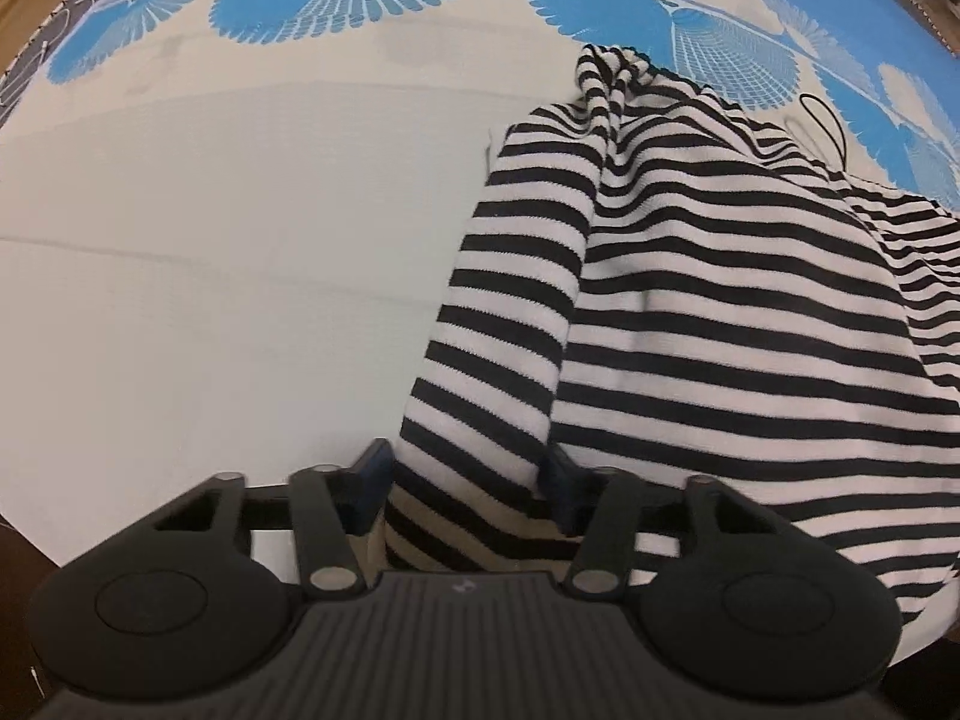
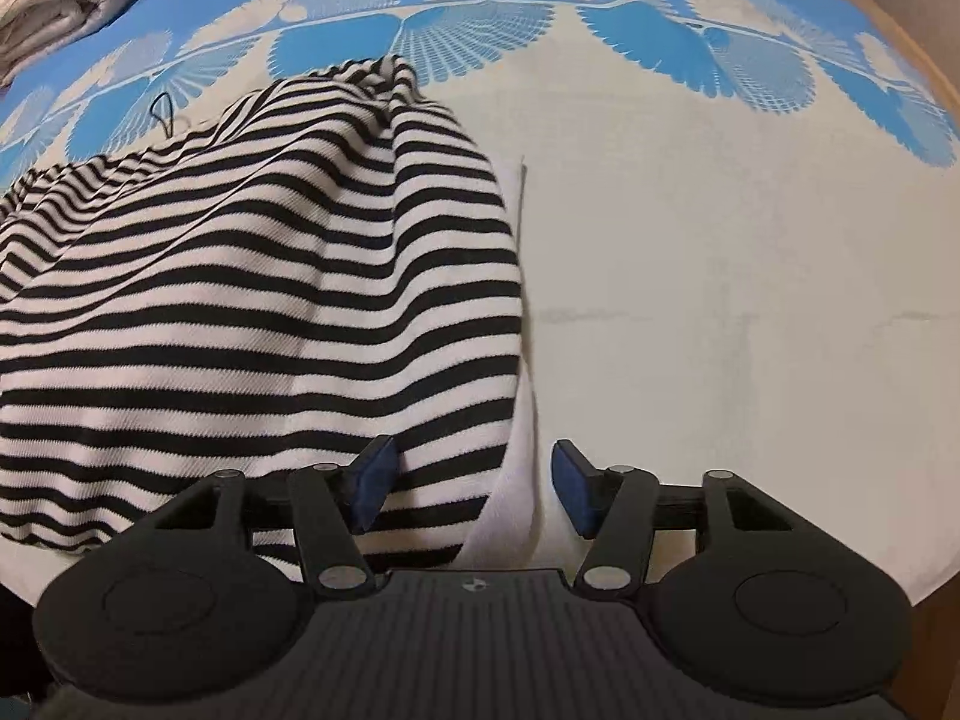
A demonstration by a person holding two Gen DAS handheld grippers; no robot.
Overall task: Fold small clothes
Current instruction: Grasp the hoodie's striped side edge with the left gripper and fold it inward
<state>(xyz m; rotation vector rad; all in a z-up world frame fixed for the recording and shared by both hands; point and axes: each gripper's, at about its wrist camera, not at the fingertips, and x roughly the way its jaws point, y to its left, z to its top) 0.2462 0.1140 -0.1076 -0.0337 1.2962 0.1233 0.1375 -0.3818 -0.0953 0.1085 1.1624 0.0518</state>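
Both grippers sit low and level; left gripper [image 1: 465,474] and right gripper [image 2: 474,474] fingers stand wide around the striped shirt [image 1: 690,312] edge.

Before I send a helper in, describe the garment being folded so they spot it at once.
On the bed sheet with its blue fan-pattern border lies one rumpled top. It alone has black-and-white stripes; the folded cream cloth at the far corner is plain.
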